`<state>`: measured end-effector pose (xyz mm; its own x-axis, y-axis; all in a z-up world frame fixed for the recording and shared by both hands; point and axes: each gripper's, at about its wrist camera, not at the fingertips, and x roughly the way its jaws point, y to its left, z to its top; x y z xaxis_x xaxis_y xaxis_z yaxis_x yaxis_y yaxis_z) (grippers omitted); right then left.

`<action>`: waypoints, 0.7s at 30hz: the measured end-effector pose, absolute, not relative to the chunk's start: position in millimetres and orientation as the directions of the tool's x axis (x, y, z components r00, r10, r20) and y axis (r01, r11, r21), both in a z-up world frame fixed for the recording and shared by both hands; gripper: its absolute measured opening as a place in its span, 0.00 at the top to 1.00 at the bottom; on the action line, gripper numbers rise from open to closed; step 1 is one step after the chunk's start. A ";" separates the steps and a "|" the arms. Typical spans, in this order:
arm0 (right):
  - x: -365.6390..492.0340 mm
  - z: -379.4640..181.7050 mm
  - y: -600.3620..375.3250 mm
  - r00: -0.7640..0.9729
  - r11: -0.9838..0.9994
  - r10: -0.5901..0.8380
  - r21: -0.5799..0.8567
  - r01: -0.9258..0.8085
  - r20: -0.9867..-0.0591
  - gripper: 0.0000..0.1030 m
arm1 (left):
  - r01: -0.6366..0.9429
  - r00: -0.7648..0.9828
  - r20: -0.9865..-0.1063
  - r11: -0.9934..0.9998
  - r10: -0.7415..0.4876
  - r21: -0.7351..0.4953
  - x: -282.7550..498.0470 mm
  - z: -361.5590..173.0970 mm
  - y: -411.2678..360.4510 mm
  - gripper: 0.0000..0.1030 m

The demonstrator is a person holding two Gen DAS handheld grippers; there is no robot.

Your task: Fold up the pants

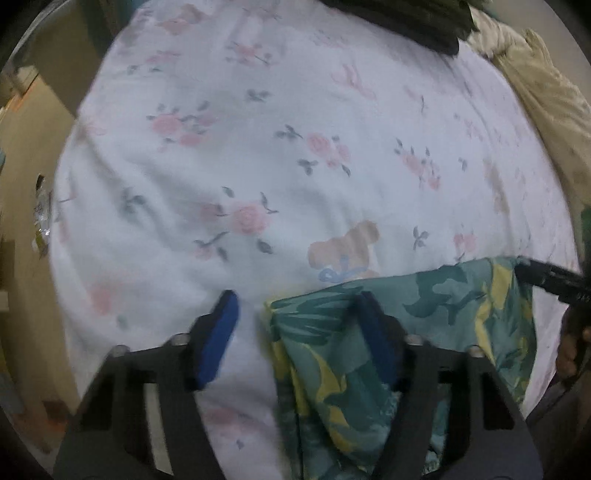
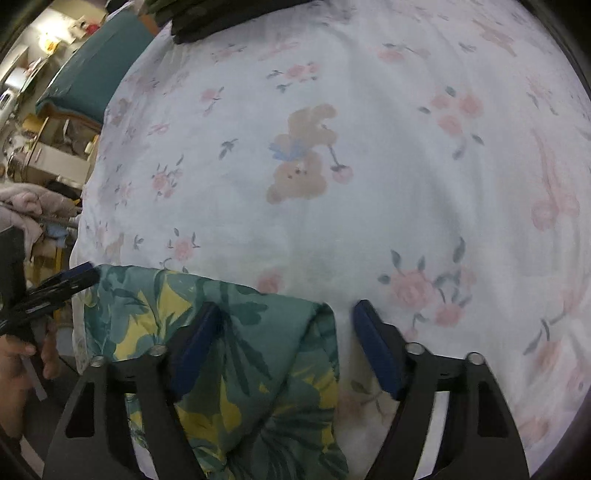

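Left wrist view: left gripper (image 1: 295, 332) spread wide, blue pads (image 1: 218, 336) apart, nothing pinched. Green-and-yellow leaf-print pants (image 1: 424, 314) lying folded on the floral bedsheet (image 1: 258, 147) at the near edge, one corner sitting between the fingers and draped against the right-hand pad. Teddy bear print (image 1: 343, 247) with a blue bow just beyond the pants' top edge. Right gripper (image 1: 546, 277) poking in at the pants' far right corner, can't tell from here whether anything is clamped. Dark folded fabric (image 1: 406, 22) at the far end of the bed, beige bedding (image 1: 546, 96) off to the right.

Right wrist view: right gripper (image 2: 284, 332) also wide open, pants (image 2: 240, 332) corner between its fingers, left pad resting on the cloth, no pinch. Left gripper (image 2: 74, 280) at the pants' left corner, hand (image 2: 18, 365) below it. Teal cushion (image 2: 96, 66) and cluttered shelves off the bed's left side. No readable writing or labels anywhere, too blurry.
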<state>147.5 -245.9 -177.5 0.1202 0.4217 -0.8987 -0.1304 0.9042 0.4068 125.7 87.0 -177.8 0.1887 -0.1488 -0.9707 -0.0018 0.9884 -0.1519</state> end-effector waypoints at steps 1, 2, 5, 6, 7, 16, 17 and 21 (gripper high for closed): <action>148.3 -179.0 -243.7 0.106 0.892 0.444 0.428 -0.142 -0.890 0.51 | 0.015 0.192 -0.969 0.988 -0.154 -0.154 126.8 -179.0 83.9 0.60; 148.6 -180.4 -240.7 0.085 0.883 0.458 0.442 -0.158 -0.885 0.59 | 0.035 0.189 -0.966 0.985 -0.174 -0.170 128.4 -178.5 80.1 0.77; 145.6 -171.6 -235.2 0.092 0.876 0.458 0.432 -0.215 -0.884 0.88 | 0.102 0.192 -0.965 0.981 -0.179 -0.162 131.2 -169.7 69.1 0.95; 145.0 -164.6 -233.7 0.113 0.873 0.460 0.424 -0.241 -0.881 0.90 | 0.111 0.214 -0.961 0.982 -0.176 -0.155 131.8 -162.9 68.1 0.95; 145.1 -155.2 -232.9 0.149 0.872 0.460 0.413 -0.263 -0.875 0.91 | 0.108 0.246 -0.951 0.981 -0.186 -0.163 133.6 -154.1 69.2 0.95; 135.6 -125.5 -223.3 0.342 0.894 0.391 0.265 -0.362 -0.854 0.92 | 0.172 0.436 -0.882 0.978 -0.180 -0.115 131.3 -122.7 65.4 0.95; 133.8 -123.4 -225.9 0.346 0.892 0.395 0.264 -0.368 -0.851 0.92 | 0.189 0.437 -0.882 0.977 -0.176 -0.101 129.1 -121.6 62.2 0.95; 123.2 -104.5 -230.8 0.394 0.880 0.419 0.260 -0.397 -0.818 0.92 | 0.251 0.465 -0.869 0.966 -0.169 -0.054 116.3 -109.2 61.1 0.95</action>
